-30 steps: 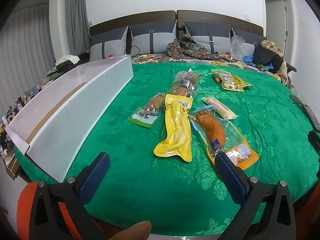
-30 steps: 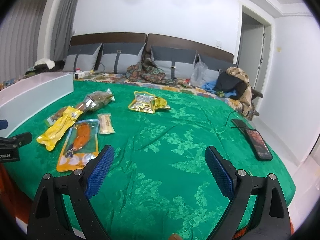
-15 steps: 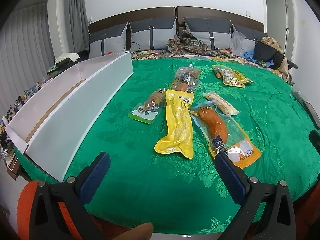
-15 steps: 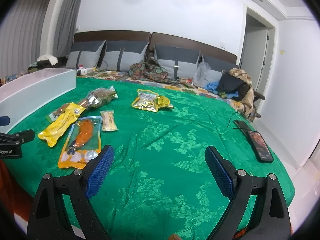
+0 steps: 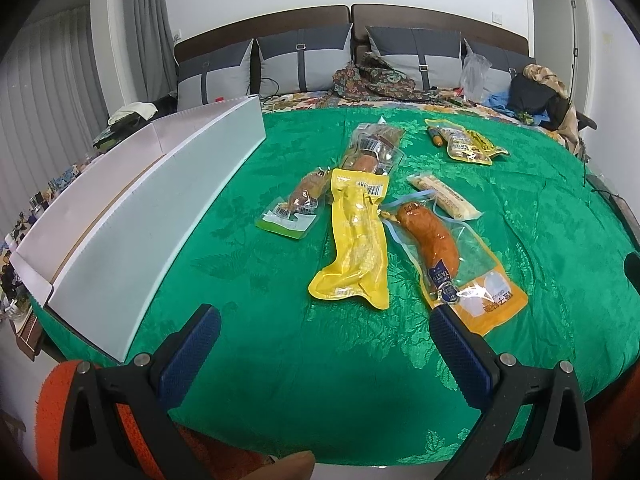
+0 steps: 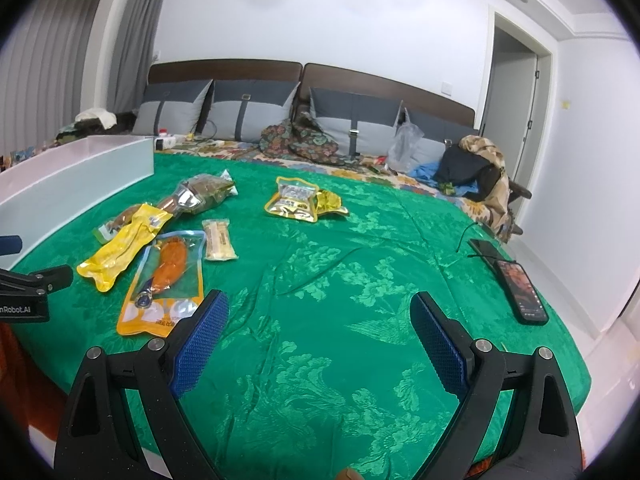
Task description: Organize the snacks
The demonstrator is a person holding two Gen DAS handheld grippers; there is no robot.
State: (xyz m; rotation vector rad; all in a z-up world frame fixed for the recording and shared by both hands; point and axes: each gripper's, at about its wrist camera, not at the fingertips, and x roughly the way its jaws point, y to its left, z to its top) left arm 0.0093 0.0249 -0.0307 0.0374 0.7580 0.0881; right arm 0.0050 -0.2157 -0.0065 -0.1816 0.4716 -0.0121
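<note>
Snacks loose on the green bedspread point(image 5: 280, 360), white box point(image 5: 132, 240) alongside, probably for them. Left gripper point(image 5: 324, 332) and right gripper point(image 6: 318, 320) wide, holding nothing, nearest yellow packet point(image 5: 356, 240).

The left gripper point(image 5: 324, 344) is sitting low in its own view, its blue-padded fingers point(image 5: 188, 354) spread wide with nothing between them. The right gripper point(image 6: 320, 332) is hovering likewise along the bottom of its frame, jaws parted and empty. At that frame's left edge, part of the left gripper's black body is showing.
</note>
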